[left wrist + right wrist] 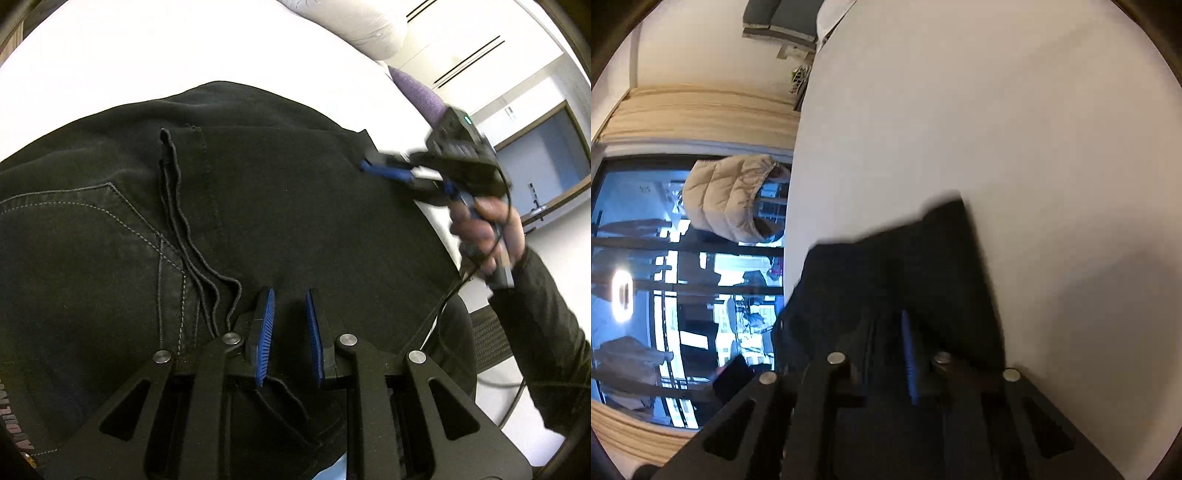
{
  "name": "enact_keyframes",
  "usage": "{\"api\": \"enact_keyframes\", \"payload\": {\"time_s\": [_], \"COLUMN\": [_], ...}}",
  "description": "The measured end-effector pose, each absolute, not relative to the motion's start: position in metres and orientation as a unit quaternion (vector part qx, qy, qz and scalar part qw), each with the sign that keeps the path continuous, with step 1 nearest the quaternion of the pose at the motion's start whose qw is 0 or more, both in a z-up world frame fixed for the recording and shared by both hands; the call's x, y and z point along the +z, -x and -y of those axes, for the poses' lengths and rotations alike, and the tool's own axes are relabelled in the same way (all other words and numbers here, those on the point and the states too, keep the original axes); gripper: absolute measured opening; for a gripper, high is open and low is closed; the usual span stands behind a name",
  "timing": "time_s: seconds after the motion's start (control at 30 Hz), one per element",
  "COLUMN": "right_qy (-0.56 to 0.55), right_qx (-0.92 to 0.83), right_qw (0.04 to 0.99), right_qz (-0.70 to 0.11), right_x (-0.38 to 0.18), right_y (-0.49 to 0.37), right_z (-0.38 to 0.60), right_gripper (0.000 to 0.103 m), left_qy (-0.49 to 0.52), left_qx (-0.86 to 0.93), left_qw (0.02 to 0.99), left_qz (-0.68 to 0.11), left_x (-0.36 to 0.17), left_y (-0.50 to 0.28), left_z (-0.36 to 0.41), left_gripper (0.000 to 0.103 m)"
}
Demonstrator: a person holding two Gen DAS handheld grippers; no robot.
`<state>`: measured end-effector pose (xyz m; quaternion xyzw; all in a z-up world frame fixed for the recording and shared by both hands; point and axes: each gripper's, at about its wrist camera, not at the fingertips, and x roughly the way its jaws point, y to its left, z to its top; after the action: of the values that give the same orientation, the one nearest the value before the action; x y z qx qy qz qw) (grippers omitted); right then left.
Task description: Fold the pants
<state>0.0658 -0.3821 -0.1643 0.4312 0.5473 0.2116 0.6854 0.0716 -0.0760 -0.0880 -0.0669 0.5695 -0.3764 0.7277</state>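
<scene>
Evidently both grippers are working the same pair of black jeans (258, 206), which lies spread on a white bed (147, 62), filling the space ahead of and beneath the left gripper (290, 299). Its blue pads (266, 325) stand a little apart, with dark cloth bunched under and between them; the denim runs back under the fingers, so I judge it is holding a fold of fabric, though actual pad contact is hard to make out. Just left of those pads lie a back pocket's stitching (122, 206) and a frayed seam (177, 221).

Far ahead and to the right of the left gripper, the right gripper (373, 166), carried in a person's hand (484, 229), meets the jeans' far edge. From its own camera, a corner of the black cloth (923, 266) sits between its fingers, jaws nearly together, one blue pad (910, 354) showing beside the fabric. That looks like a pinch on the edge, probably so both ends can be lifted and carried over together. Motion blur leaves the contact uncertain.
</scene>
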Motion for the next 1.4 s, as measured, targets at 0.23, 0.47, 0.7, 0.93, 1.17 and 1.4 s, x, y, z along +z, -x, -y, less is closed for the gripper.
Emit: {"api": "enact_keyframes", "payload": {"time_s": [0.23, 0.47, 0.7, 0.93, 1.17, 1.4], "right_qy": [-0.415, -0.439, -0.478, -0.530, -0.482, -0.508], "right_qx": [0.233, 0.195, 0.223, 0.265, 0.181, 0.236], "right_qw": [0.679, 0.680, 0.723, 0.684, 0.706, 0.687], "right_qz": [-0.558, -0.554, -0.446, -0.426, -0.486, -0.463], "right_x": [-0.152, -0.140, -0.090, -0.119, -0.144, -0.114], "right_y": [0.034, 0.108, 0.095, -0.007, -0.030, -0.026], "right_z": [0.381, 0.381, 0.379, 0.307, 0.268, 0.248], "right_gripper": [0.023, 0.032, 0.039, 0.081, 0.071, 0.081], "left_qy": [0.082, 0.090, 0.089, 0.161, 0.334, 0.426], "left_qx": [-0.382, -0.385, -0.374, -0.313, -0.184, -0.143], "left_qw": [0.727, 0.733, 0.759, 0.794, 0.812, 0.781], "left_qz": [-0.564, -0.553, -0.525, -0.497, -0.442, -0.433], "left_x": [-0.098, -0.101, -0.072, -0.047, -0.048, -0.072], "left_y": [-0.081, -0.076, -0.053, -0.016, 0.034, 0.046], "left_z": [0.067, 0.053, 0.017, -0.082, -0.215, -0.267], "left_gripper": [0.017, 0.017, 0.017, 0.020, 0.091, 0.091]}}
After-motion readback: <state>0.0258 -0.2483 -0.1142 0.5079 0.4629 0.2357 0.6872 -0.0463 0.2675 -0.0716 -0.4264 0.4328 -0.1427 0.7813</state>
